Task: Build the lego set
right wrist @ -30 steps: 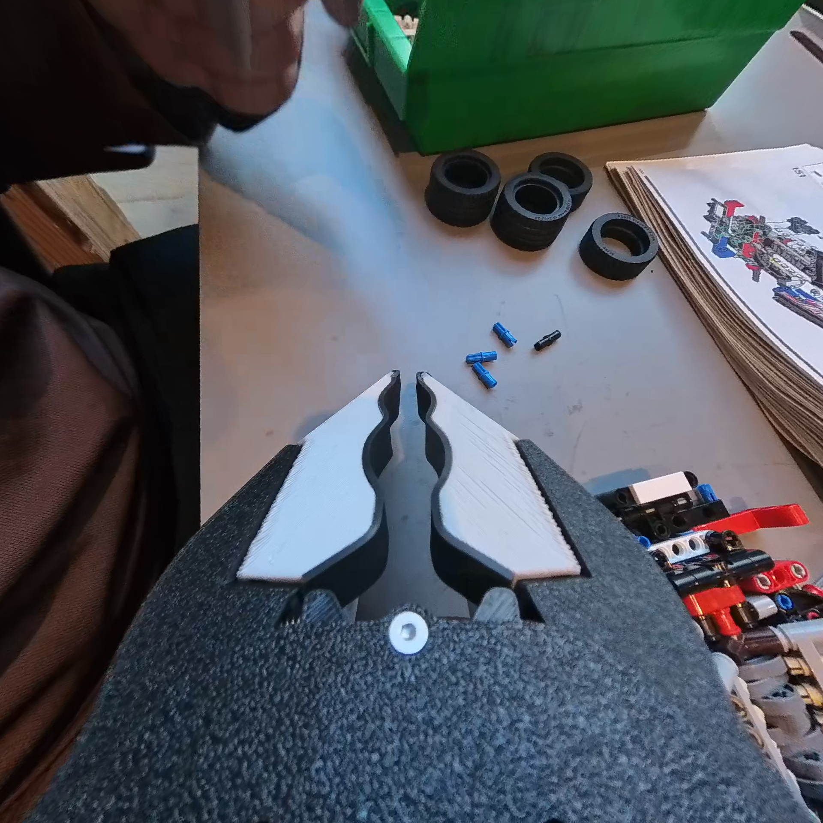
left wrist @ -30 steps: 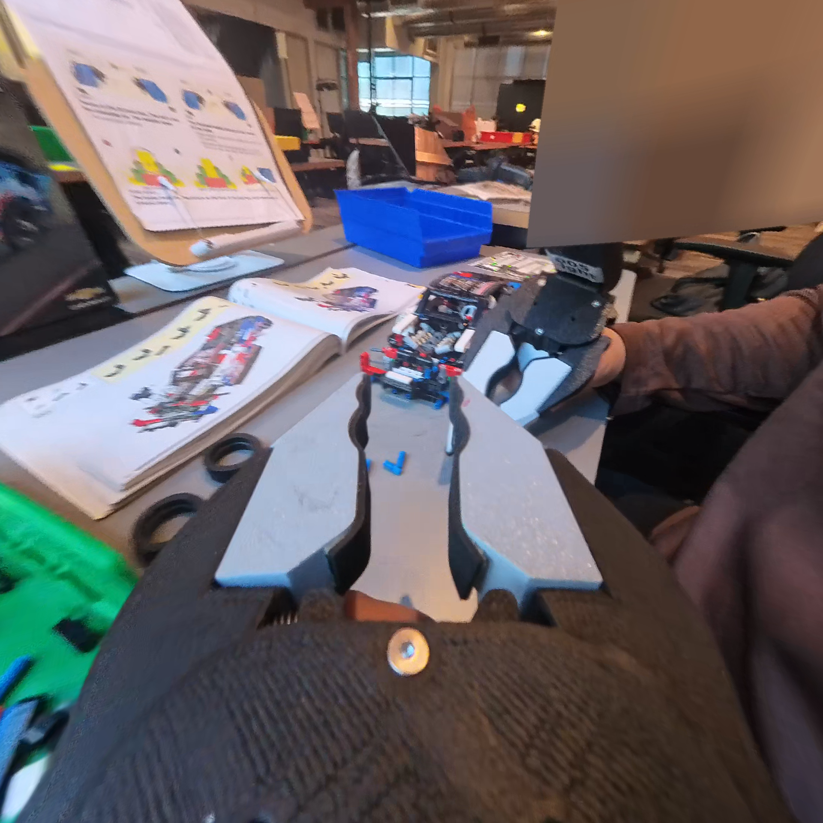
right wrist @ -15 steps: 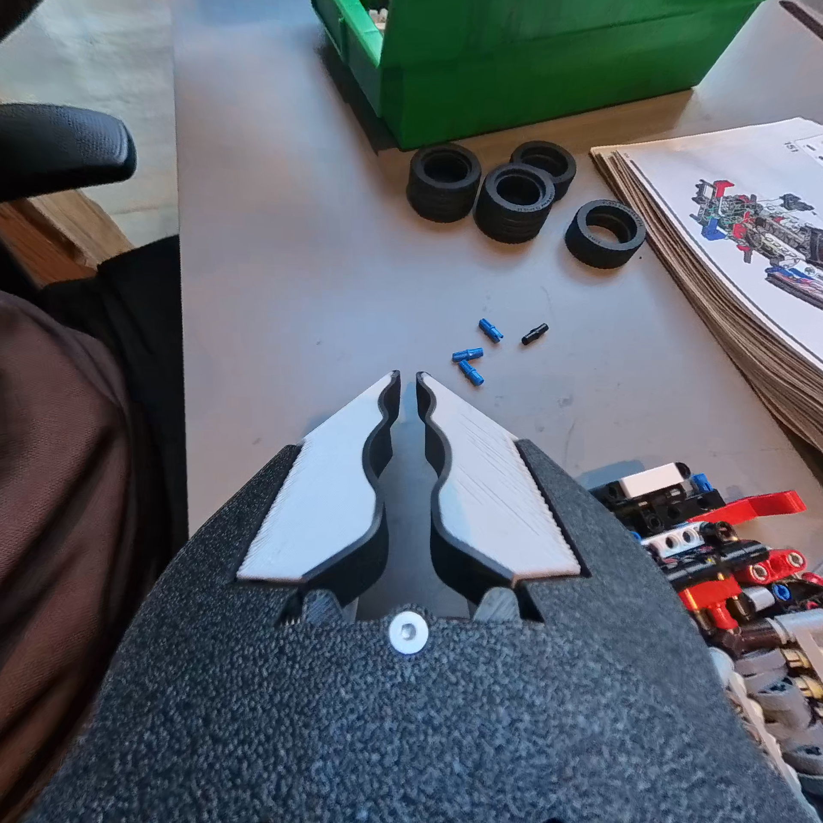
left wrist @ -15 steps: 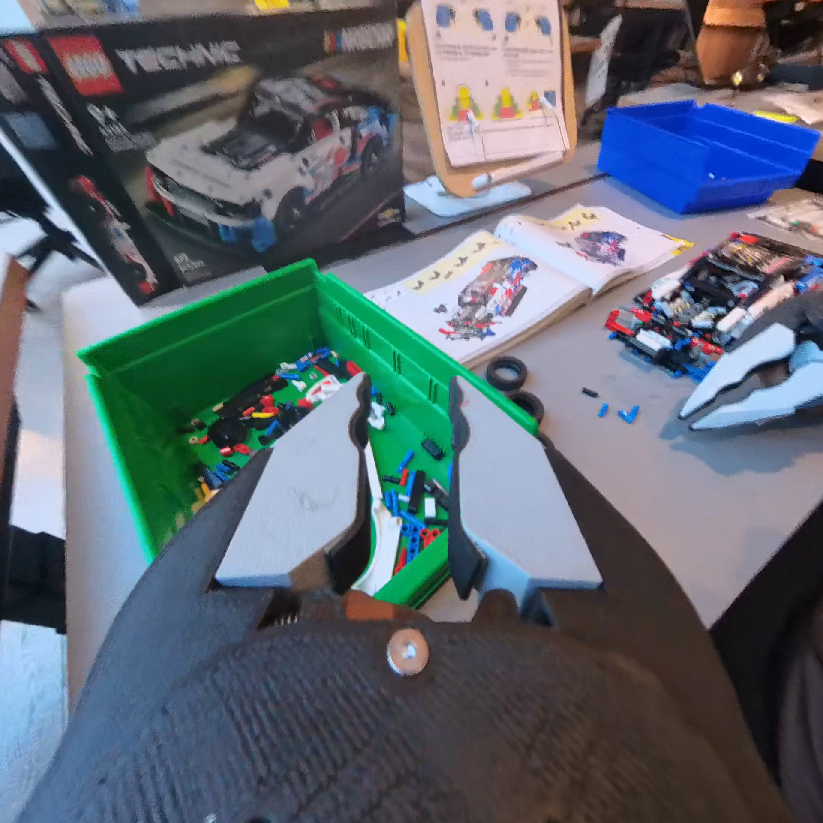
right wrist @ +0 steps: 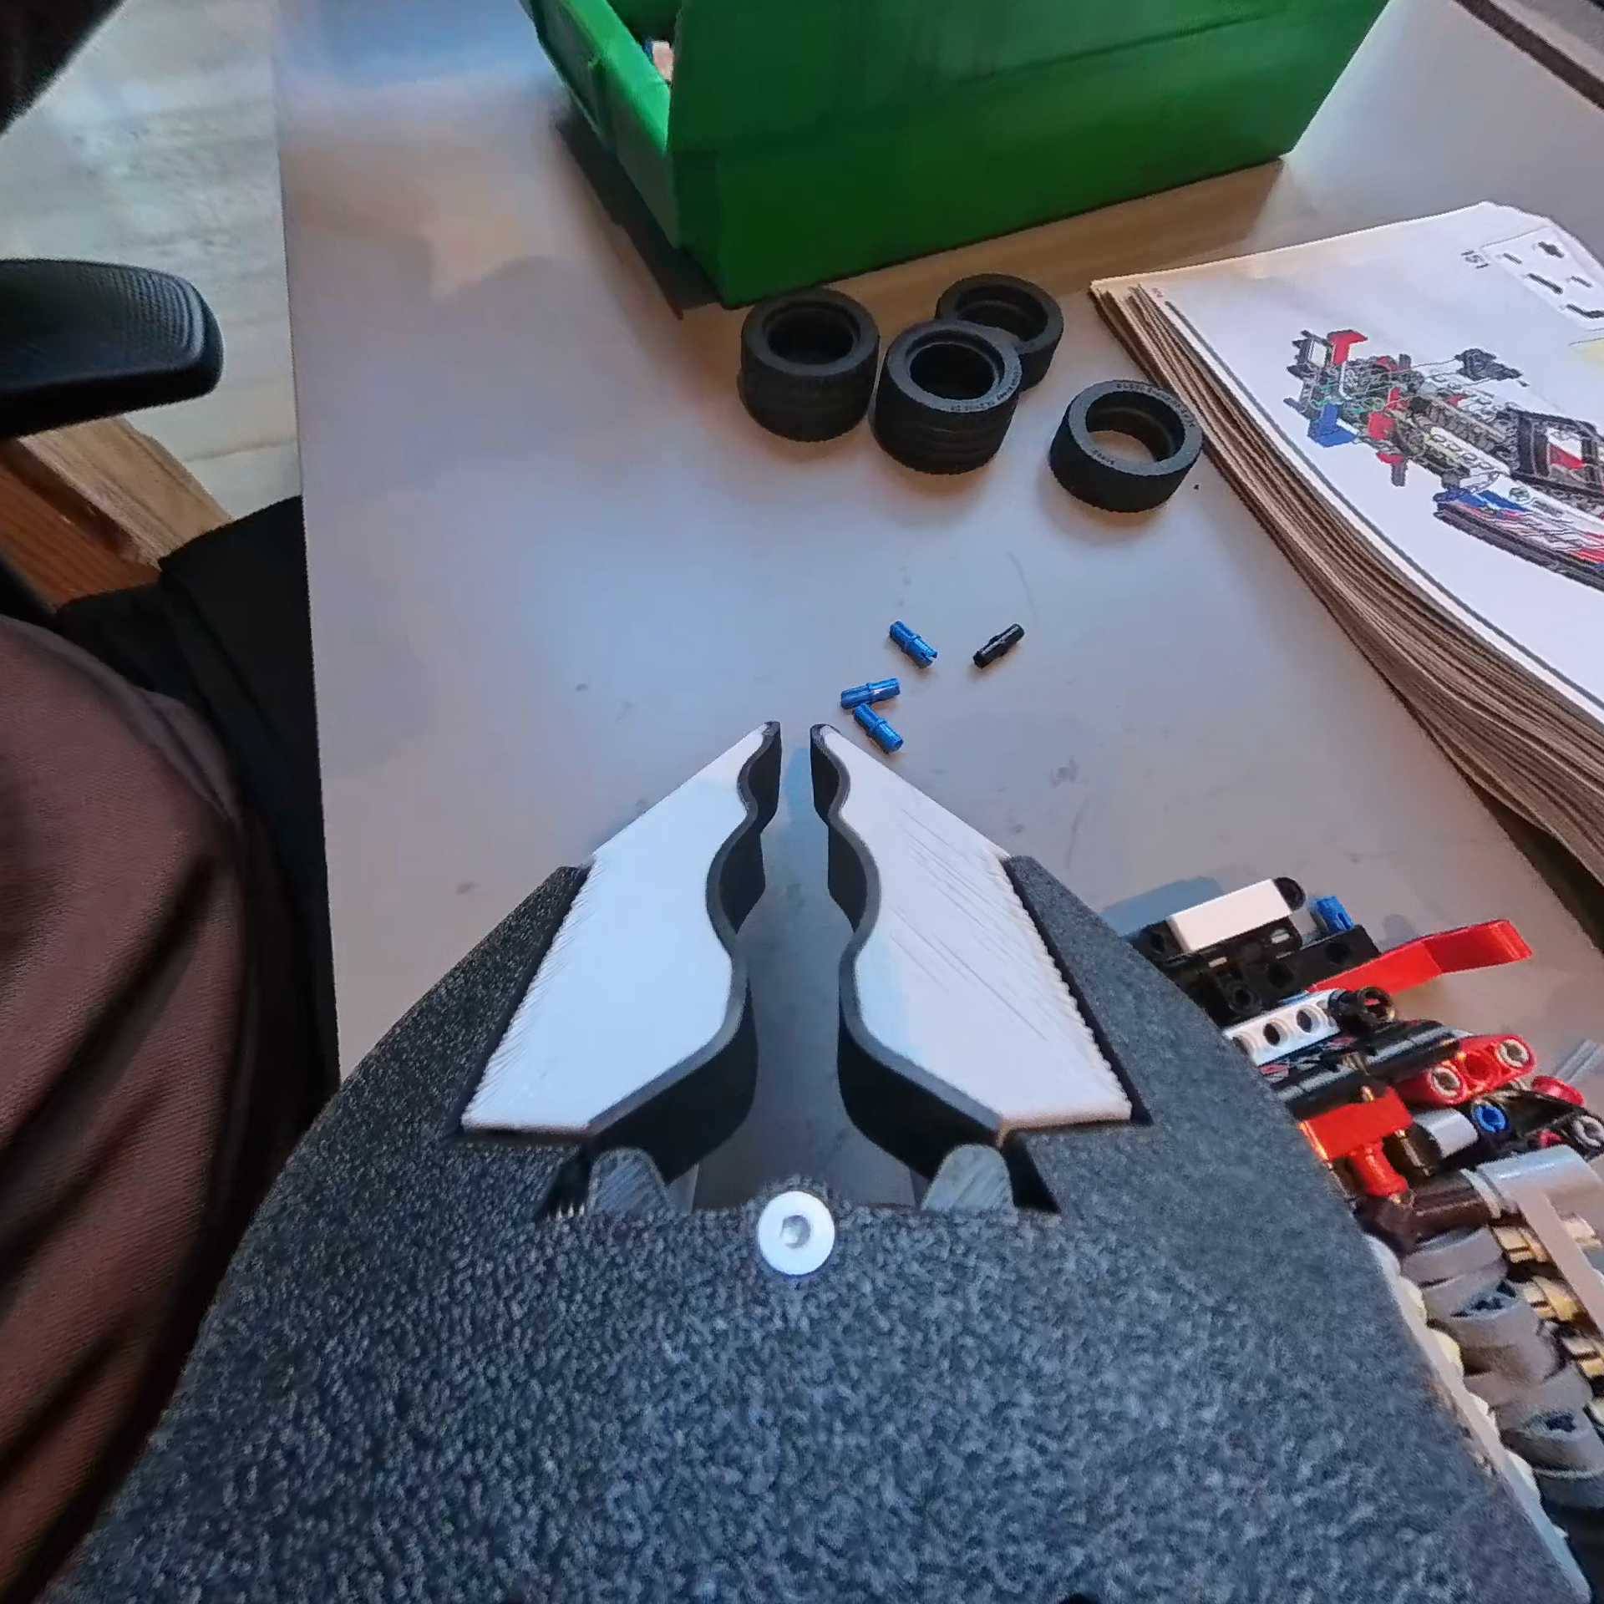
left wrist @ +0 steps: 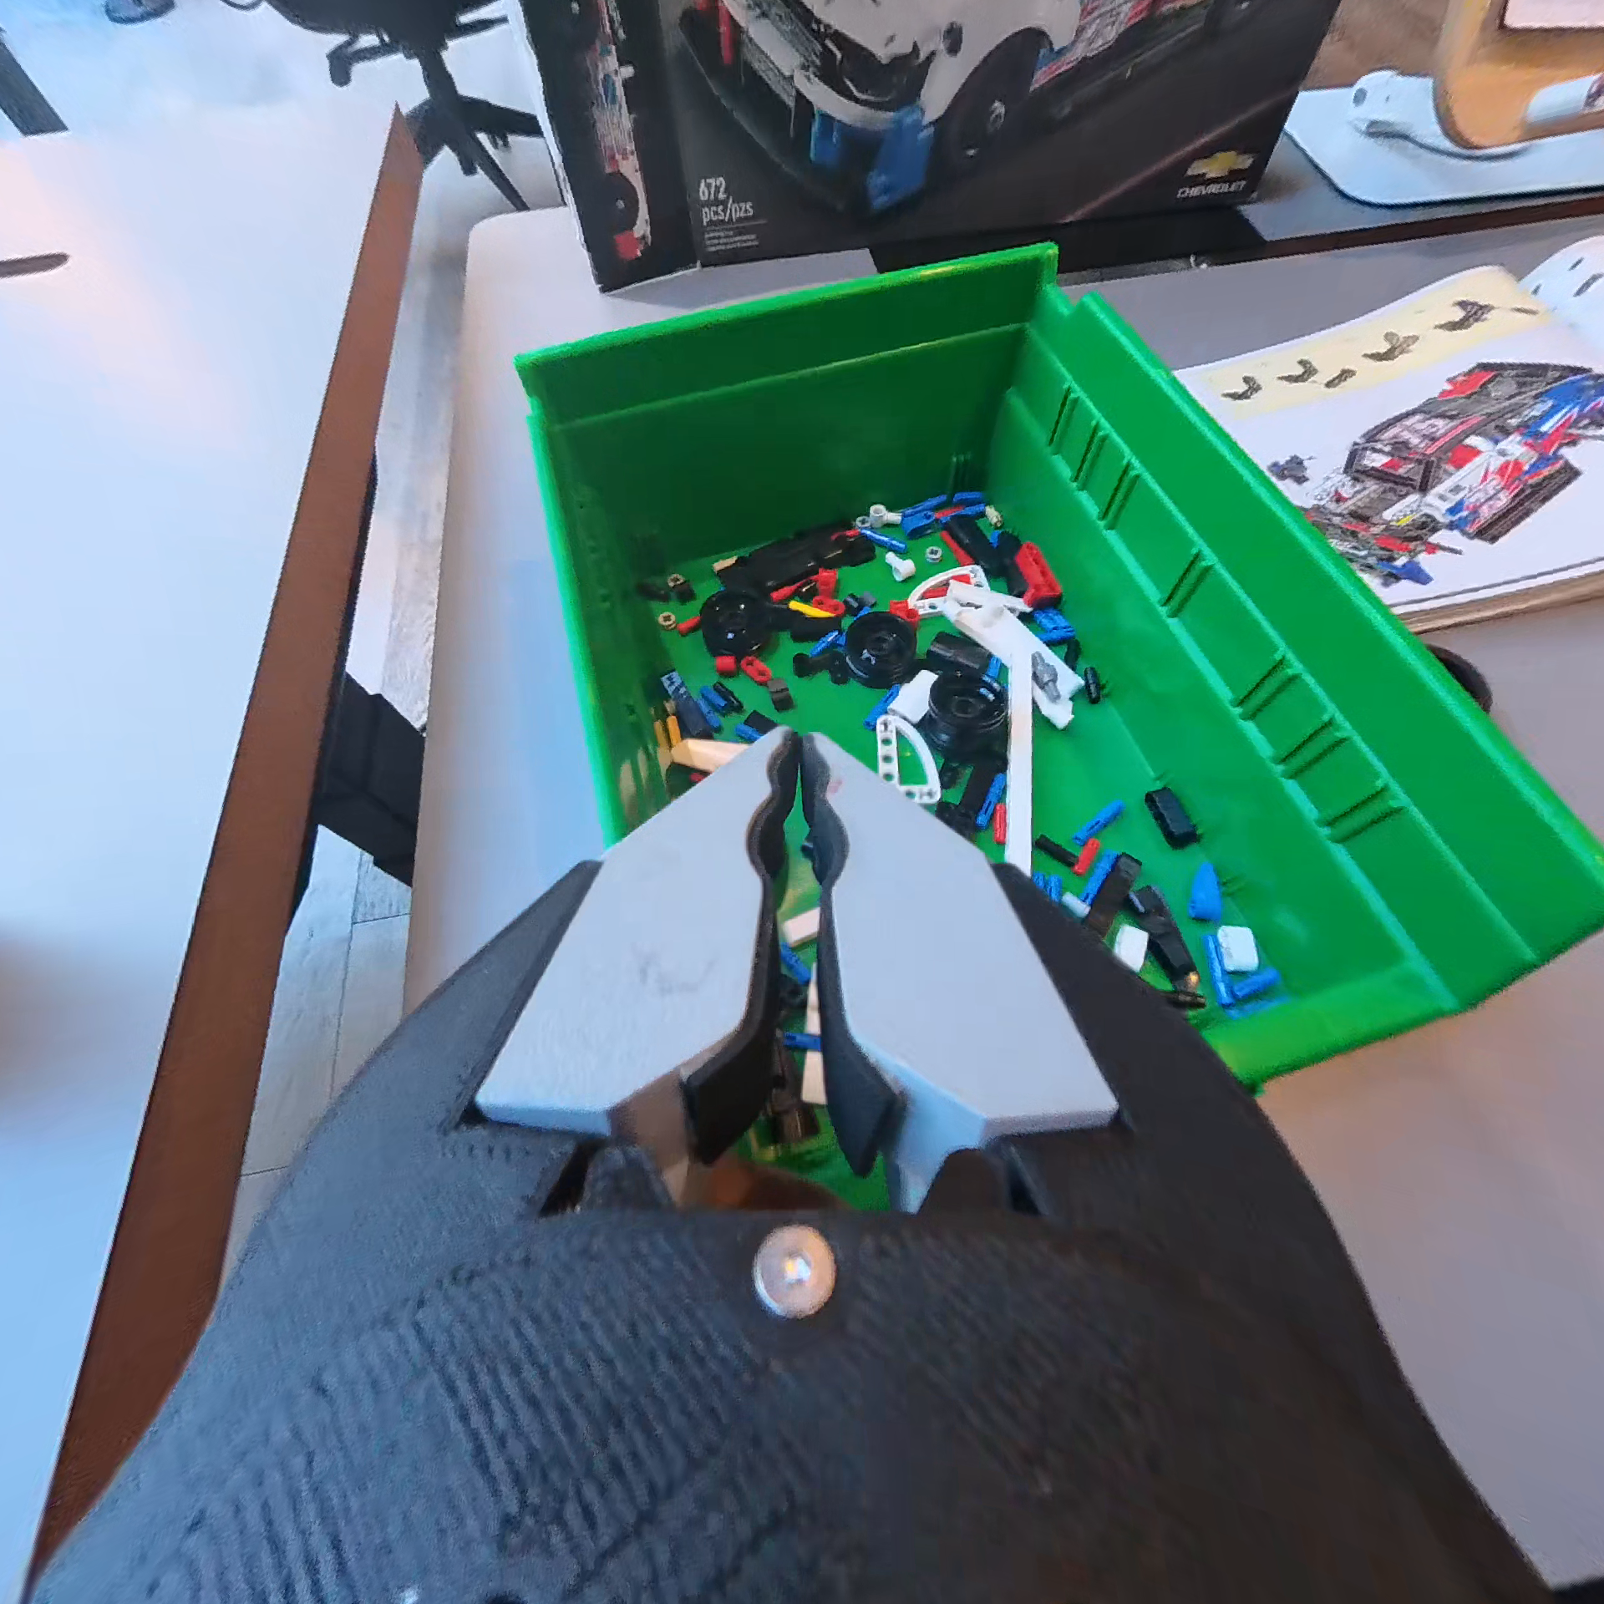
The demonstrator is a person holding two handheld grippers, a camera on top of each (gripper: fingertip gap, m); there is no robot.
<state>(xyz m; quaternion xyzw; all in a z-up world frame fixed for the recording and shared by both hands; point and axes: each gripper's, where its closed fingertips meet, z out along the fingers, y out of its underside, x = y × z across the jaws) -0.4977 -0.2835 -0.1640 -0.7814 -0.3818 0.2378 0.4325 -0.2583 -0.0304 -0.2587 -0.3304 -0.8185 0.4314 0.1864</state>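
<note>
Lego pieces (left wrist: 937, 686) lay loose in our green bin (left wrist: 1258, 625); the half-built car (right wrist: 1354, 1041) sat beside our right gripper (right wrist: 795, 738). Both grippers, left gripper (left wrist: 798, 745) above the bin, were nearly shut, empty. We judged opening wider before descending wise.

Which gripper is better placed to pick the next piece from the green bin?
Left. The left gripper is over the green bin, while the right gripper is by the blue pins.

Both the left gripper (left wrist: 798, 748) and the right gripper (right wrist: 794, 738) have textured black bodies, pale grey wavy-edged fingers (right wrist: 946, 963), a silver centre screw (left wrist: 793, 1272); a brown sleeve (right wrist: 113, 998) shows.
</note>
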